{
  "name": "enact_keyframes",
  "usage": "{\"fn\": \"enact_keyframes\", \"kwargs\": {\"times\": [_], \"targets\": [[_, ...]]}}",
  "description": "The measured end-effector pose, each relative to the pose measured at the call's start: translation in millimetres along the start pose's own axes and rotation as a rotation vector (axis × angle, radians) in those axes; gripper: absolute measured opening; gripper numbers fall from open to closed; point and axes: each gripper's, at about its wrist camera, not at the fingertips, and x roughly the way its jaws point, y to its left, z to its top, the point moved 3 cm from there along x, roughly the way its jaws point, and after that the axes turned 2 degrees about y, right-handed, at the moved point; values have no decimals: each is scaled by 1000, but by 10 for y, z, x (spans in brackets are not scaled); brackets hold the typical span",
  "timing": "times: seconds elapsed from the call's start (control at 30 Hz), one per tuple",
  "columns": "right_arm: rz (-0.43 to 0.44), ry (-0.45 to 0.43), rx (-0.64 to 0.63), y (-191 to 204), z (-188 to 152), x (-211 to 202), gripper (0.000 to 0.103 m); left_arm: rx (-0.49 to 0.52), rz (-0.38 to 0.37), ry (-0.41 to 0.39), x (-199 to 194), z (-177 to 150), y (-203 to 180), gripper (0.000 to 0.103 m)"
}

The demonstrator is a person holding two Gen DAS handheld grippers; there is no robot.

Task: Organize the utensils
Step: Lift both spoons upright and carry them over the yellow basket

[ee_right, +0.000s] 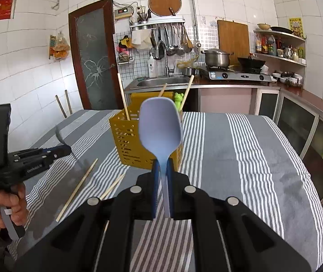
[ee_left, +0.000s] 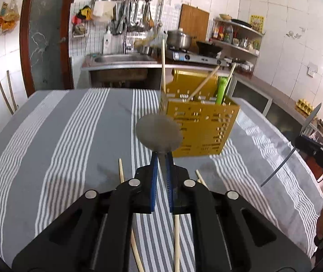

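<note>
Both spoons are up off the worktop [ee_right: 240, 149]. My left hand-held gripper [ee_left: 161, 158] is clamped on the handle of a grey spoon [ee_left: 159, 133], bowl out front, just short of the yellow holder [ee_left: 202, 127]. My right hand-held gripper [ee_right: 163, 165] is pinched on the handle of a pale blue spoon [ee_right: 160, 127], bowl up, also lined up on the holder [ee_right: 127, 136]. The holder stands on the striped cloth mid-worktop and already has three chopsticks [ee_right: 123, 97] and a green tool [ee_left: 220, 90] in it. Loose chopsticks [ee_right: 77, 187] lie on the cloth in front of it, near my left side. Step in hand, as I read it: drop the spoons into the holder. I'd go one at a time, left first since it's closer, carrying the spoon above the rim before tipping it handle-down into a free compartment. Keep clear of the leaning chopsticks; a knock could tip the light holder. The left view is blurred, so I can't say which compartment is free. Release only once the handle is well inside, and keep the right one parked to the side so the two don't cross.
</note>
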Motion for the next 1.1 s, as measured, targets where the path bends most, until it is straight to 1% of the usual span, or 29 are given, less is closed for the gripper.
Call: {"fn": "enact_keyframes", "kwargs": {"times": [0.07,0.2,0.33,0.4,0.47,0.53,0.6,0.67,0.7,0.73,0.8,0.9,0.97,1.0,1.1], "targets": [[0,-8,-3,8,18,-23,7,5,3,-27,-71,62,-17,1],[-2,-23,-9,32,46,-57,8,9,3,-55,-143,135,-11,1],[-5,-20,-9,33,30,-45,7,1,2,-21,-75,102,45,1],[-4,-14,-8,-2,11,-27,7,-6,9,13,15,24,110,6],[-4,-9,-7,-19,7,-1,7,-21,6,66,161,-67,185,24],[-1,-2,-3,-28,4,29,7,13,33,93,294,-144,209,27],[1,7,-4,-41,-8,73,7,62,40,123,445,-226,185,33],[3,18,-1,-59,-21,129,8,123,63,144,586,-265,156,43],[2,21,0,-65,-21,149,8,153,46,162,663,-285,121,45],[2,24,2,-74,-20,169,8,171,47,170,716,-299,112,46],[0,32,5,-100,-27,219,8,225,54,189,861,-323,78,53],[-4,47,9,-129,-36,305,8,281,68,222,1043,-342,33,55],[-3,55,7,-130,-41,354,8,321,89,263,1199,-346,37,55],[-3,58,7,-135,-39,378,8,360,97,294,1285,-368,24,55],[-2,68,7,-143,-43,445,8,413,107,309,1367,-359,12,56]]}}
